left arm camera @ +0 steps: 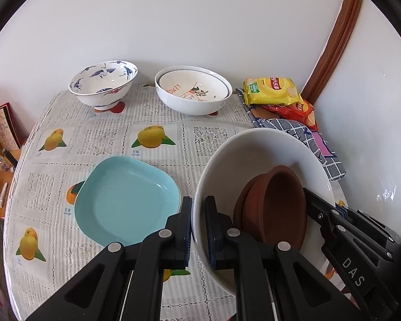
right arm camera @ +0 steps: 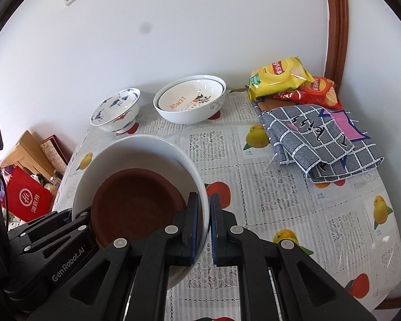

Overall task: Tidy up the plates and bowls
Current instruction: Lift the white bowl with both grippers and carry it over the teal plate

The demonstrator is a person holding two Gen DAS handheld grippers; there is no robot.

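Observation:
Both grippers hold one large white bowl [left arm camera: 254, 155] above the table, with brown dishes [left arm camera: 278, 203] stacked inside it. My left gripper [left arm camera: 198, 230] is shut on the bowl's left rim. My right gripper [right arm camera: 203, 227] is shut on the right rim of the same white bowl [right arm camera: 136, 149], whose brown dishes [right arm camera: 136, 203] show in the right wrist view. The right gripper [left arm camera: 331, 214] also appears at the bowl's far side in the left wrist view. A light blue square plate [left arm camera: 125, 200] lies on the table, left of the bowl.
A blue-and-white crane bowl [left arm camera: 104, 83] and a white bowl holding a LEMON dish [left arm camera: 192, 91] stand at the back by the wall. Chip bags [right arm camera: 280, 77] and a folded checked cloth [right arm camera: 318, 141] lie at the right. The fruit-print tablecloth [right arm camera: 294, 200] covers the table.

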